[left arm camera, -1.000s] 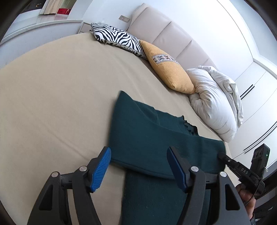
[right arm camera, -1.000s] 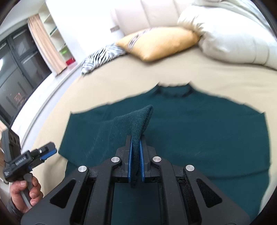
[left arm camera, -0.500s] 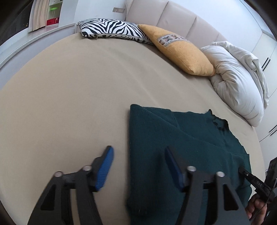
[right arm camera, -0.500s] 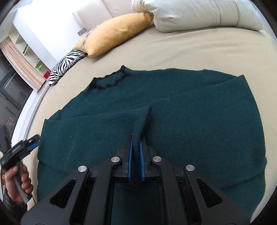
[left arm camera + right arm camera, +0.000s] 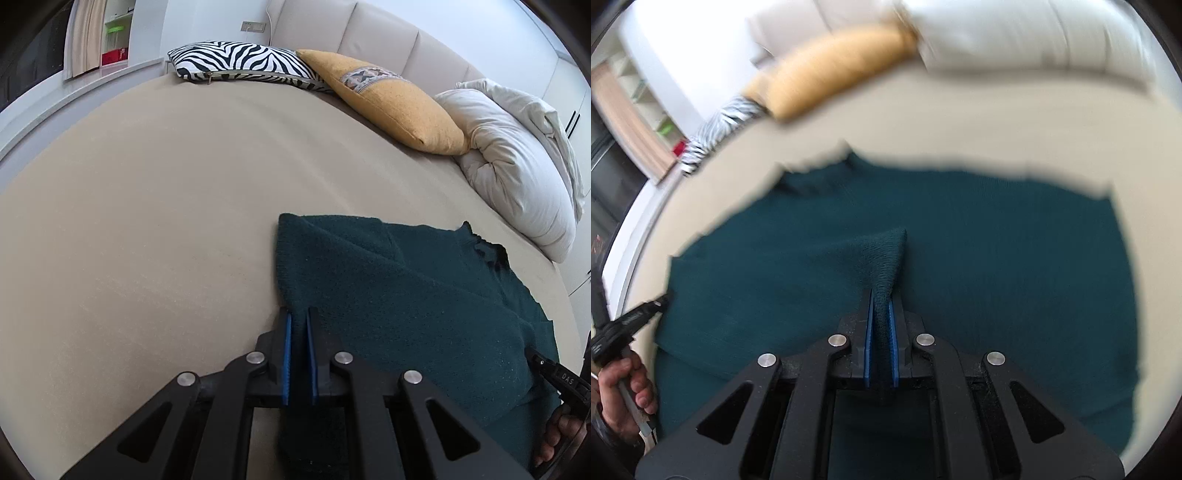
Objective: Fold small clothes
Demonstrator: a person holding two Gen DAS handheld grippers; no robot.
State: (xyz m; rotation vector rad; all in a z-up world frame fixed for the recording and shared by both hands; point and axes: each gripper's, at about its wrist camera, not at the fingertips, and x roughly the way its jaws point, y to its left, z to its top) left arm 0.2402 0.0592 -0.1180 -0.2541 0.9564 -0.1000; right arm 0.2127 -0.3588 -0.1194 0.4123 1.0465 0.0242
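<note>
Between both grippers we saw the green sweater point(image 5: 406, 295) spread on the bed point(image 5: 166, 221). Our left gripper point(image 5: 298, 325) had just been closing and pinched its edge; our right gripper point(image 5: 881, 302) pinched a raised fold.

Right wrist view motion-blurred: sweater point(image 5: 960, 266) outline smeared, yellow cushion point(image 5: 831, 66) and zebra cushion point(image 5: 716, 129) indistinct. Sweater hem hidden behind the gripper bodies in both views. Left wrist view: right gripper point(image 5: 561, 380) cut off by the frame edge. Pinched fabric hidden between the jaws.
</note>
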